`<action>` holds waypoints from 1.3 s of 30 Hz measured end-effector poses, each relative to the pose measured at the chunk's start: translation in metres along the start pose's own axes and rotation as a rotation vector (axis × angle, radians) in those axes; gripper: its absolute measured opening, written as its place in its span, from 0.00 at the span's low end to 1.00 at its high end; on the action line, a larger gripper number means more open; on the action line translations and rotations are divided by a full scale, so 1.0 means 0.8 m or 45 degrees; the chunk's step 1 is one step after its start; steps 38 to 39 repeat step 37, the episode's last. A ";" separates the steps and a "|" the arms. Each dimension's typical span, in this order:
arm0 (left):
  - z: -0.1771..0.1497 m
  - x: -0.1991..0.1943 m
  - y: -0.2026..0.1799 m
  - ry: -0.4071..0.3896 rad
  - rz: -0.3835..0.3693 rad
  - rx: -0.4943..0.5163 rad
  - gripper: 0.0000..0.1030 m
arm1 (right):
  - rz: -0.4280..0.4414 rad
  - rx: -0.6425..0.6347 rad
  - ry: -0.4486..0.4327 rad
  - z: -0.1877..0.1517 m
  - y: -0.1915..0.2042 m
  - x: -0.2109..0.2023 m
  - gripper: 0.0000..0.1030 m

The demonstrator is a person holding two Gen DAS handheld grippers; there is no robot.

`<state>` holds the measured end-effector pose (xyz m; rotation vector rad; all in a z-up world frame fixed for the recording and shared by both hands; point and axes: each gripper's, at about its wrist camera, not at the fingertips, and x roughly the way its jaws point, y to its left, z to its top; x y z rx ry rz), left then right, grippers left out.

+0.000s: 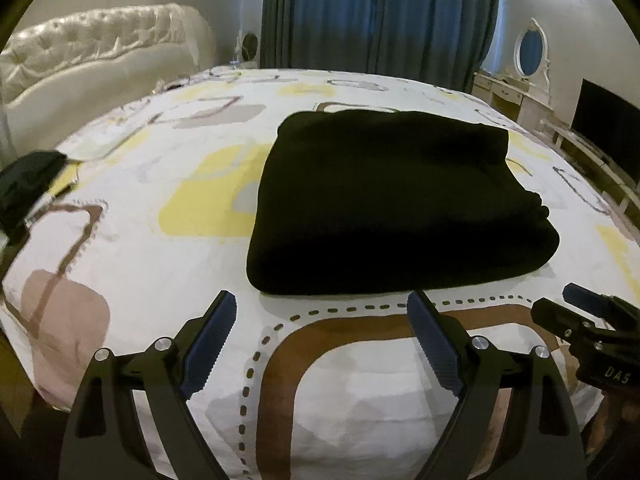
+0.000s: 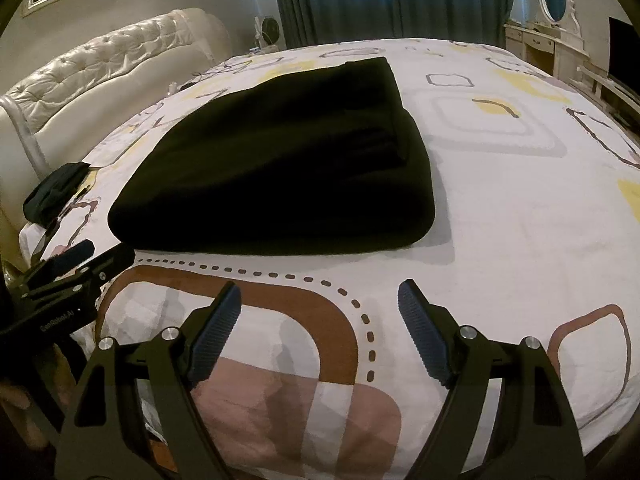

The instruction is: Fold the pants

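Note:
The black pants (image 1: 396, 204) lie folded in a thick rectangular stack on the patterned bed cover (image 1: 152, 264); they also show in the right wrist view (image 2: 280, 172). My left gripper (image 1: 322, 300) is open and empty, just short of the stack's near edge. My right gripper (image 2: 320, 292) is open and empty, a little back from the stack's near right corner. Each gripper shows at the edge of the other's view: the right one (image 1: 592, 320), the left one (image 2: 76, 268).
A small dark cloth item (image 1: 24, 184) lies at the bed's left edge, also in the right wrist view (image 2: 52, 192). A tufted cream headboard (image 1: 92, 52) stands left. Blue curtains (image 1: 380, 12), a dresser with oval mirror (image 1: 528, 64) and a TV (image 1: 608, 132) stand beyond.

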<state>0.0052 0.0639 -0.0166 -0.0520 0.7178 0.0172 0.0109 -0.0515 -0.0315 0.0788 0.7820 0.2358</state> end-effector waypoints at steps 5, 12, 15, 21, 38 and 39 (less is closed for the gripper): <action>0.005 -0.005 -0.009 -0.011 -0.001 0.035 0.84 | 0.009 -0.002 -0.006 0.001 0.001 -0.004 0.79; 0.007 -0.013 -0.007 -0.032 -0.076 -0.010 0.84 | 0.011 0.000 -0.007 0.001 0.000 -0.006 0.79; 0.008 -0.011 -0.006 -0.020 -0.061 -0.020 0.84 | 0.012 0.000 -0.005 0.001 0.001 -0.006 0.79; 0.006 -0.010 -0.007 -0.001 0.044 -0.002 0.84 | 0.020 -0.003 0.004 0.000 0.001 -0.009 0.79; 0.013 -0.018 -0.002 -0.082 0.064 0.005 0.84 | 0.009 0.033 -0.010 0.000 -0.016 -0.013 0.79; 0.013 -0.018 -0.002 -0.082 0.064 0.005 0.84 | 0.009 0.033 -0.010 0.000 -0.016 -0.013 0.79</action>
